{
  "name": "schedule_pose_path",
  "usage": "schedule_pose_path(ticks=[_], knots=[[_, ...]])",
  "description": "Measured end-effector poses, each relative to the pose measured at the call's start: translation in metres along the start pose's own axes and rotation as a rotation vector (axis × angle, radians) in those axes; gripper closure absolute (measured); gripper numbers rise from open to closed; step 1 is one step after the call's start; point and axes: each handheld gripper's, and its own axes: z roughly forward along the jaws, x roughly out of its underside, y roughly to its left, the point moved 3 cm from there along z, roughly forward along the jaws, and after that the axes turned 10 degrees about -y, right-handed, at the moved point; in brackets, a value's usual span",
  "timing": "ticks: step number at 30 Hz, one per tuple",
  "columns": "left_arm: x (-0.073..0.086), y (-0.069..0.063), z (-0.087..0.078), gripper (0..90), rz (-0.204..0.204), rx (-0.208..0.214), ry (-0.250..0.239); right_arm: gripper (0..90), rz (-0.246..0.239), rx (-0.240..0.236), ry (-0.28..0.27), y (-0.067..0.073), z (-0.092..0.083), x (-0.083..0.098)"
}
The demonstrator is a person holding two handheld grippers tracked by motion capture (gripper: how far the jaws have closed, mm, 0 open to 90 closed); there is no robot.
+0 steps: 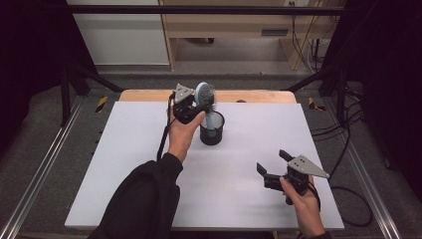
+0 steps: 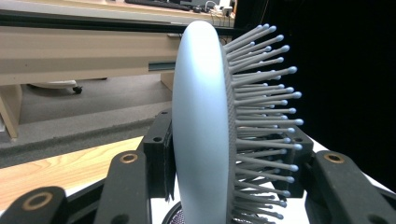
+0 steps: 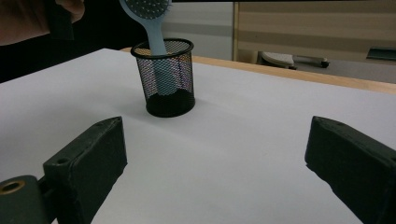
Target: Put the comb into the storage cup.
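Hairbrush [image 3: 148,18] handle stands in mesh cup [image 3: 164,79], seemingly touching bottom.

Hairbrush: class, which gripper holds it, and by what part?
The left gripper clamps the hairbrush by its head, back and bristles between the jaws; its handle stands in the mesh cup. The right gripper is open and empty.

Beside the black wire-mesh cup [image 1: 212,130], whose lattice shows a pale blue handle through it, the hairbrush [image 1: 204,95] is light blue with grey, ball-tipped bristles, the table's sheet [image 1: 149,149] under the cup is plain white, and its far edge [image 1: 259,95] is light wood.
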Motion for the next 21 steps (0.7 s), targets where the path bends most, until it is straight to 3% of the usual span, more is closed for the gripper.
schedule_pose_path(ticks=[21], knots=[[0.0083, 0.0034, -0.0005, 50.0, -0.013, -0.009, 0.008, 5.5, 0.0, -0.001, 0.001, 0.0002, 0.0004, 0.0004]])
